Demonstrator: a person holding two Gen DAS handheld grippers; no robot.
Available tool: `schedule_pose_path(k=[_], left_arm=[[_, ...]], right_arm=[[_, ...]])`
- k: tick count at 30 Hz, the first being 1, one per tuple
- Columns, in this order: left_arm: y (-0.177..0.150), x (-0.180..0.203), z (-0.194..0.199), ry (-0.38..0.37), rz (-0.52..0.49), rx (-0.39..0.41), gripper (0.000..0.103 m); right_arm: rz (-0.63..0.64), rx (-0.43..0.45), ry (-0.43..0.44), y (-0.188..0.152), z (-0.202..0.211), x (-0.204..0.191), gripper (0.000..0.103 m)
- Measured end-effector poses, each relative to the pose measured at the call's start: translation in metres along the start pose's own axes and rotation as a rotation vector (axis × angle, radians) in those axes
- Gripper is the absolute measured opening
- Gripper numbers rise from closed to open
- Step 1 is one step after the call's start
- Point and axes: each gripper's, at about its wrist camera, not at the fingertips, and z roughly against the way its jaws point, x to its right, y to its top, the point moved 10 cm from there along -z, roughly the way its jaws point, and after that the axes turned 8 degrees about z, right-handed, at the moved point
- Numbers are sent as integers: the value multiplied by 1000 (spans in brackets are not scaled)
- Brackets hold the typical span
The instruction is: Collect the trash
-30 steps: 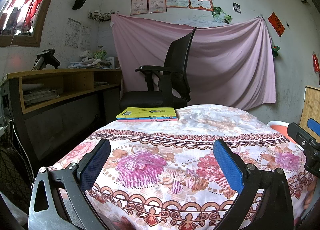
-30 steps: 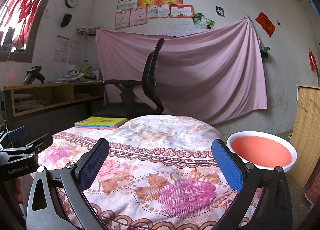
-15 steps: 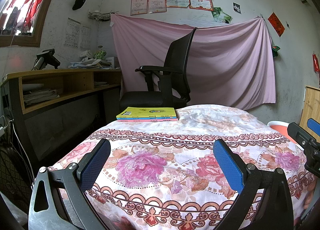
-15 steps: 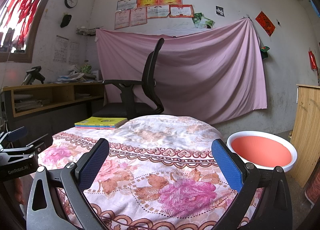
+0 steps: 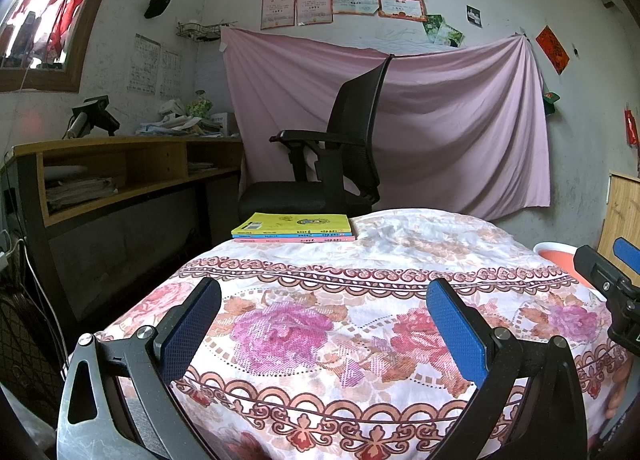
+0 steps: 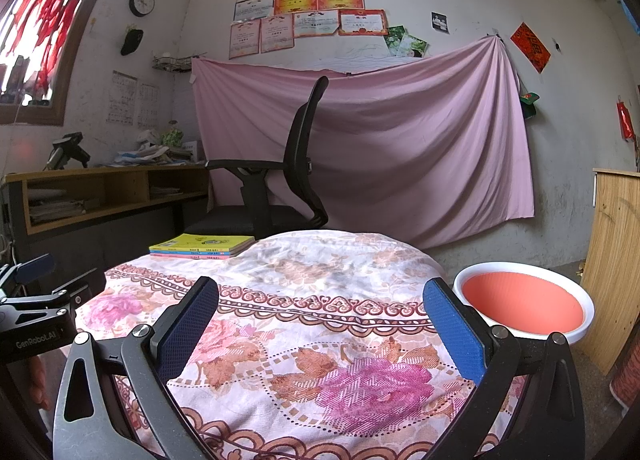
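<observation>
Above the near edge of the table (image 5: 320,412), the left gripper (image 5: 322,318) hovers with both blue pads spread wide and nothing between them. Beside it, the right gripper (image 6: 320,314) is likewise fully spread and empty (each gripper appears at the border of the other's view). No trash can be made out on the table. Its cover is a white cloth printed with pink and orange flowers and a scalloped brown border. A stack of books (image 5: 294,227), yellow on top with blue and pink below, lies flat at the far left edge. A round basin (image 6: 524,302), white-rimmed with an orange-red interior, sits low just beside the table's right side. A black office chair (image 6: 280,183) stands behind the table.
</observation>
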Motion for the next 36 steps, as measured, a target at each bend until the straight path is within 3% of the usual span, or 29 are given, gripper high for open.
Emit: schedule_pose_path(k=[36], left_arm=[[2,-2,-1,26,-4,4,101]], right_arm=[[0,-1,1,-1,0,-1,103]])
